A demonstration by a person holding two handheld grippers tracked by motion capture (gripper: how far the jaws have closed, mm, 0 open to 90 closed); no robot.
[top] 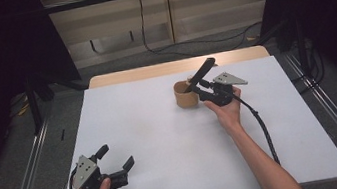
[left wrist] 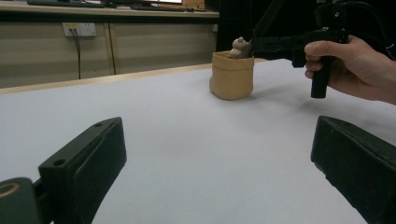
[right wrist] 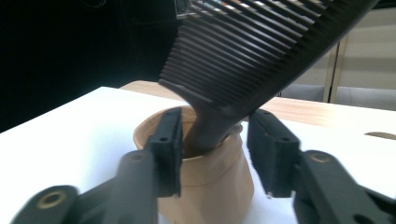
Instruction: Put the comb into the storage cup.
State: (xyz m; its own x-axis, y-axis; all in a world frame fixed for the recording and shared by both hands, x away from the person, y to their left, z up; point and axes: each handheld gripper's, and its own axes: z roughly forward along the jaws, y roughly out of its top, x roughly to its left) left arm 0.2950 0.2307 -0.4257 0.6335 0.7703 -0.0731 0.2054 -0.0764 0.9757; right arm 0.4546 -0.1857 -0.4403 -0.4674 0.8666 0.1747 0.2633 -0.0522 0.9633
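The tan pouch stands upper centre on the white table, bare surface all round. The right gripper, jaws apart, straddles a black comb leaning in it. The left gripper rests wide, lower left.

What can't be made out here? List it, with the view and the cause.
- Lower end of the black comb: right gripper view, hidden inside the tan pouch.
- Pale lumpy thing in the pouch: left gripper view, too small and part-hidden by the rim to identify.
- Right gripper: right gripper view, comb handle between its jaws, but contact with the pads is unclear.
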